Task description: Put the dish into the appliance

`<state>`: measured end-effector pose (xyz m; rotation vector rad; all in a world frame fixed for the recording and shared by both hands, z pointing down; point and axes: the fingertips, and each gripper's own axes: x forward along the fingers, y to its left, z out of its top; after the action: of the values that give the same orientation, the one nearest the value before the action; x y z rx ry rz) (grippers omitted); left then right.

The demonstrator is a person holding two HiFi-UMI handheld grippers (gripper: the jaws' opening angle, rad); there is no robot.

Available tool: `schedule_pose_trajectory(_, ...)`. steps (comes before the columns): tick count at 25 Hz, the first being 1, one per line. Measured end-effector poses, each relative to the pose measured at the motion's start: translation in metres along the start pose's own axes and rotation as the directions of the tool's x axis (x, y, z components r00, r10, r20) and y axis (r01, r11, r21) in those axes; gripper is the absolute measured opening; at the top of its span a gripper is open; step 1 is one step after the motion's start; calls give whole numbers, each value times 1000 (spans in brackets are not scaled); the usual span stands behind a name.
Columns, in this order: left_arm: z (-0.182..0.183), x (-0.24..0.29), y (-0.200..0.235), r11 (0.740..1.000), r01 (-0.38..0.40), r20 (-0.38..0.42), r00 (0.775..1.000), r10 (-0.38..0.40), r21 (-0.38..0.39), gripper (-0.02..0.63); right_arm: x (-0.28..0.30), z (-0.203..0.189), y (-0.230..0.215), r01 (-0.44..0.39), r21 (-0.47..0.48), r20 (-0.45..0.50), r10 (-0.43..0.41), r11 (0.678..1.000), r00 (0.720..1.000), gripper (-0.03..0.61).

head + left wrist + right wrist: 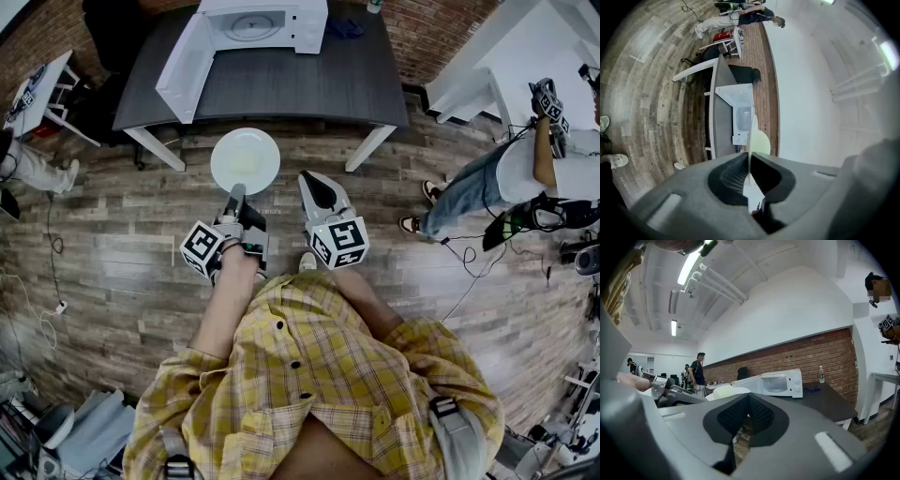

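The left gripper [234,197] had its jaws clamped on the near rim of the white dish [245,160]. The dish was carried out in front of the person, above the wood floor and short of the dark table [309,89]. In the left gripper view the dish [751,140] appeared edge-on between the pads, held by a narrow margin of rim only. The right gripper [315,187] was beside it with jaws drawn together on nothing, and gave the dish no support.

The appliance, a white microwave [262,23], stood at the far side of the table with its door [186,67] swung wide open to the left. The cavity was well apart from the dish.

Risks judged from this position:

- Slippage. The whole dish hung beyond a one-edge pinch, so a quick reach or tilt could lever it out of the pads and drop it on the floor (breakage likely if it is ceramic, which could not be confirmed).
- Collision. The open door projected toward the table's front edge, and a reach drifting left could catch the far rim of the dish on it.
- Entry. A dish brought in too low or tilted could strike the cavity sill and twist in the grip.
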<state>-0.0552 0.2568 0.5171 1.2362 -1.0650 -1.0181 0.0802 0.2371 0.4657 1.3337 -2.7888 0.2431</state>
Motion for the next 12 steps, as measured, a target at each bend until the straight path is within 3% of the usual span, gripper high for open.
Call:
schedule_pose_trajectory(7, 3, 2, 6, 999, -19, -2, 1000, 19, 36, 9, 2, 3, -3, -7, 3, 10, 7, 1000, 1000, 3)
schedule_pose_trajectory(12, -2, 6, -2, 1000, 8, -3, 1000, -8, 10, 9, 3, 5, -5, -16, 9, 13, 16, 1000, 1000, 3)
